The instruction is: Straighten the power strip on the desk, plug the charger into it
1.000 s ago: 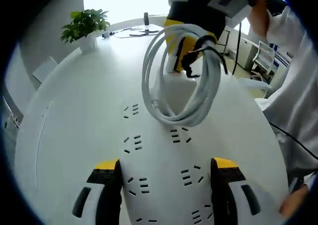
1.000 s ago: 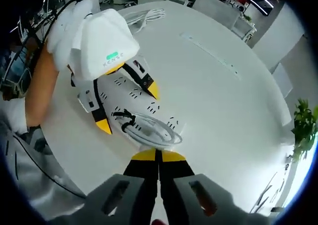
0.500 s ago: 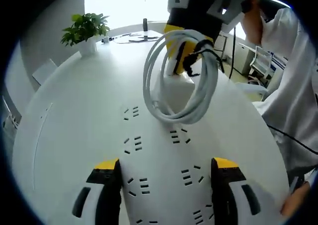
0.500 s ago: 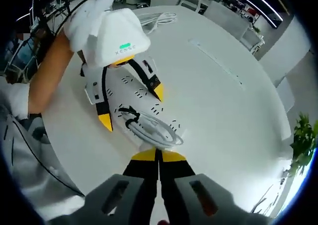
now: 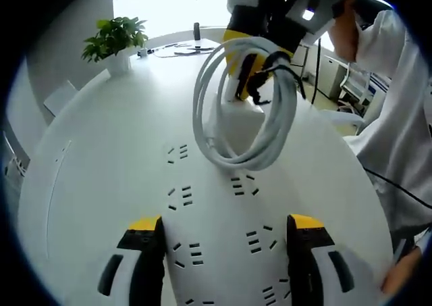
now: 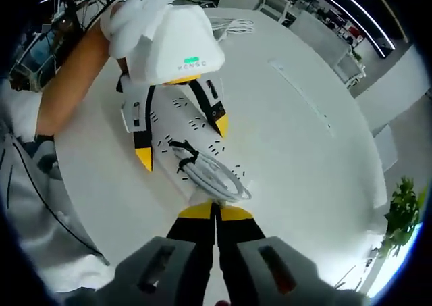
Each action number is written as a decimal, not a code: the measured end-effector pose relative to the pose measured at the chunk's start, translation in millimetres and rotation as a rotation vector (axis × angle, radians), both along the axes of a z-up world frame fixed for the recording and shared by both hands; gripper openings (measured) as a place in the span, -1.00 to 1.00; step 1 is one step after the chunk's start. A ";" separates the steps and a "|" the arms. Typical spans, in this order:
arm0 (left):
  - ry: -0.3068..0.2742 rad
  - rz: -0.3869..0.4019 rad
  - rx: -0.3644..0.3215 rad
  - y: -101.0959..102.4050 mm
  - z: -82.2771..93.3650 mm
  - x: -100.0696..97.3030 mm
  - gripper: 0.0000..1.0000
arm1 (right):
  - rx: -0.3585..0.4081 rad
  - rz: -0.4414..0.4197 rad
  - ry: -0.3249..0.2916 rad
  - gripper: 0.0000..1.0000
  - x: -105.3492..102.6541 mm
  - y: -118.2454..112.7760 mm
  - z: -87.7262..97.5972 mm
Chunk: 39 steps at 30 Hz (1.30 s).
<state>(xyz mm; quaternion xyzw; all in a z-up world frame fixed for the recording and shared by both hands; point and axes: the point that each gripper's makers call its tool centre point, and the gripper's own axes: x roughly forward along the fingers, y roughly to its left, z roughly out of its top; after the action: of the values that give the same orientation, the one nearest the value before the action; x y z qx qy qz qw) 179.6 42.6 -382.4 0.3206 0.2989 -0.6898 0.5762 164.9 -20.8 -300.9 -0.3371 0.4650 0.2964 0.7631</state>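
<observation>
Power strip — the long white plastic power strip with rows of dark socket slots — lies flat on the round white desk in the left gripper view, running between the spread, empty jaws of the left gripper; beyond it the right gripper holds up a coiled white cable bundle bound by a black tie, above the strip's far end; a potted green plant stands at the far edge.

In the right gripper view the right gripper is pinched closed on the cable bundle; the left gripper straddles the power strip.

Risk: the dangling coil could drag the strip askew, or slip if the tie gives.

Against the earlier frames, little differs — the coil sits slightly higher.
</observation>
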 end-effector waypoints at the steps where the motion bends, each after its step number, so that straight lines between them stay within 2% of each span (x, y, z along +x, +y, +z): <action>1: 0.003 -0.001 -0.006 -0.2 0.0 -0.3 0.49 | 0.008 0.013 0.007 -0.98 0.0 -0.3 0.1; 3: 0.004 -0.001 -0.008 -0.8 0.0 -0.8 0.49 | 0.030 0.038 0.017 -0.98 0.0 -0.1 -0.1; 4: 0.002 -0.001 -0.004 -1.1 -0.2 -1.0 0.49 | 0.049 0.028 0.028 -0.98 0.4 -0.9 -0.1; 5: -0.001 -0.001 0.000 -1.2 -0.4 -1.0 0.49 | 0.074 -0.021 0.046 -0.98 -0.5 -0.9 -0.7; 7: -0.004 -0.001 0.004 -1.2 -0.8 -0.7 0.49 | 0.070 -0.016 0.052 -0.98 0.8 -1.2 -0.7; 8: -0.005 -0.001 0.006 -1.2 -0.9 -0.6 0.49 | 0.061 0.006 0.053 -0.98 -0.5 -0.8 -1.2; 9: -0.006 -0.001 0.006 -1.1 -1.0 -0.4 0.49 | 0.039 0.064 0.046 -0.97 -0.4 0.0 -1.4; 14: -0.006 0.000 0.007 -1.3 -1.2 -0.2 0.49 | 0.053 0.056 0.044 -0.97 -1.2 -0.1 -2.1; 16: -0.008 -0.001 0.010 -1.3 -1.4 -0.4 0.50 | 0.052 0.086 0.039 -0.98 -1.9 0.2 -2.4; 18: -0.009 -0.001 0.012 -1.3 -1.4 -0.6 0.50 | 0.057 0.070 0.026 -0.98 -1.8 0.0 -2.3; 20: -0.010 -0.002 0.012 -1.2 -1.3 -0.3 0.50 | 0.009 0.113 -0.007 -0.98 -1.7 0.6 -1.8; 29: -0.008 -0.010 0.001 -2.2 -1.5 -0.1 0.51 | 0.068 0.132 -0.021 -0.98 -3.5 0.6 -1.8; 31: -0.011 -0.011 0.004 -2.2 -1.7 -0.2 0.51 | 0.047 0.192 -0.043 -0.98 -2.7 1.6 -1.2; 34: -0.012 -0.018 0.002 -3.1 -1.8 -0.5 0.52 | 0.061 0.157 -0.035 -0.98 -1.8 0.8 -1.0; 39: -0.009 -0.034 -0.015 -6.1 -2.3 -1.4 0.55 | 0.146 0.093 -0.024 -0.97 -1.7 -1.7 -0.7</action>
<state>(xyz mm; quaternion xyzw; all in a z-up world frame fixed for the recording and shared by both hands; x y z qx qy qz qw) 178.2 36.6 -384.7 0.3246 0.2855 -0.7003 0.5680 163.2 -22.5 -301.5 -0.3051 0.4168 0.3605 0.7767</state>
